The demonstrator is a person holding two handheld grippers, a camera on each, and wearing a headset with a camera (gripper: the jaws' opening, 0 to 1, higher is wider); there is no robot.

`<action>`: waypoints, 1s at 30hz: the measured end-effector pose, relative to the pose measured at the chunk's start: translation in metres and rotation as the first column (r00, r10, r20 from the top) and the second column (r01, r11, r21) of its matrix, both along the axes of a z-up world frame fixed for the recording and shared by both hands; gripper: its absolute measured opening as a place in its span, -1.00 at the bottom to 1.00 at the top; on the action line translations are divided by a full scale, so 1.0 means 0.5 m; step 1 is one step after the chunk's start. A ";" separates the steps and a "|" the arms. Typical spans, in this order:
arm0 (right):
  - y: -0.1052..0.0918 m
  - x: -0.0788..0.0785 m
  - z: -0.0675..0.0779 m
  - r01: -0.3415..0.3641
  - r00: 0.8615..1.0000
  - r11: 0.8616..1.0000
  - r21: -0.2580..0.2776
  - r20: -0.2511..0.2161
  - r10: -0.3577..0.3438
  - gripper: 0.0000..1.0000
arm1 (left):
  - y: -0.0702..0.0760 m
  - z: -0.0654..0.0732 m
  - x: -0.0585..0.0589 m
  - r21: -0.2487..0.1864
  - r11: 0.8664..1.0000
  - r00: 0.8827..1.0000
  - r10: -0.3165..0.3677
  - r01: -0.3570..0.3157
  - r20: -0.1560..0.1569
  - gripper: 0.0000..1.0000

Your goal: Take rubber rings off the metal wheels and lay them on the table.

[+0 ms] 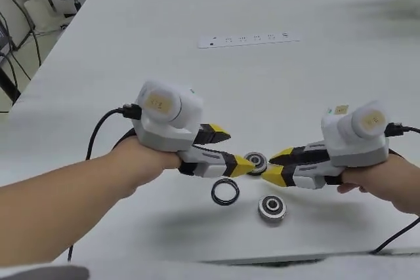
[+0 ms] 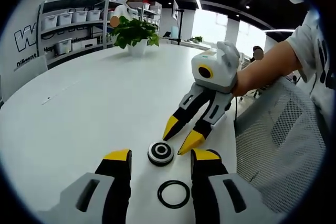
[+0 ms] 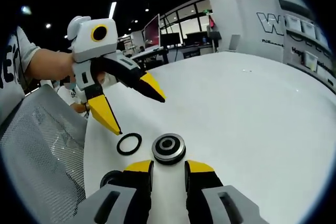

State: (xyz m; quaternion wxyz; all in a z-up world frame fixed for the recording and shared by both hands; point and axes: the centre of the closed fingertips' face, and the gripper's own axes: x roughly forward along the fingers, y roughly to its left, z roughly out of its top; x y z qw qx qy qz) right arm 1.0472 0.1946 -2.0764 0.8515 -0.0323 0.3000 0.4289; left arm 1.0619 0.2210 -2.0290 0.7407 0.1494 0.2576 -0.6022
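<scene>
Now, left claw (image 1: 237, 152): released, beside the wheel (image 1: 256, 161).
Right claw (image 1: 275, 165): released, facing it.
Hidden: second wheel (image 1: 272, 207), partly behind a jaw in the right gripper view.
Loose ring (image 1: 225, 192): flat on counter (image 1: 197, 4), near front edge.
Room: open counter beyond.

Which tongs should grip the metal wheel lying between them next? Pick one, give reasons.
Right. The right tongs point squarely at the round silver metal wheel with its black rubber ring, tips just short of it. The left tongs gape wide, with the loose black rubber ring between them.
</scene>
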 end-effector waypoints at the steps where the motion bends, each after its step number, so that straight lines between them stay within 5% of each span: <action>1: 0.000 0.000 0.000 0.000 1.000 1.000 0.001 0.000 0.000 -0.58 | -0.003 -0.003 -0.001 0.003 1.000 1.000 -0.004 0.004 -0.002 -0.18; 22: -0.012 0.006 -0.001 0.029 1.000 0.999 0.019 -0.005 -0.029 -0.56 | -0.040 -0.049 -0.009 0.039 0.999 0.998 -0.032 0.034 -0.047 -0.48; 30: -0.010 0.005 -0.002 0.029 1.000 0.999 0.022 -0.006 -0.029 -0.56 | -0.043 -0.061 0.001 0.059 0.998 0.999 -0.025 0.027 -0.040 -0.60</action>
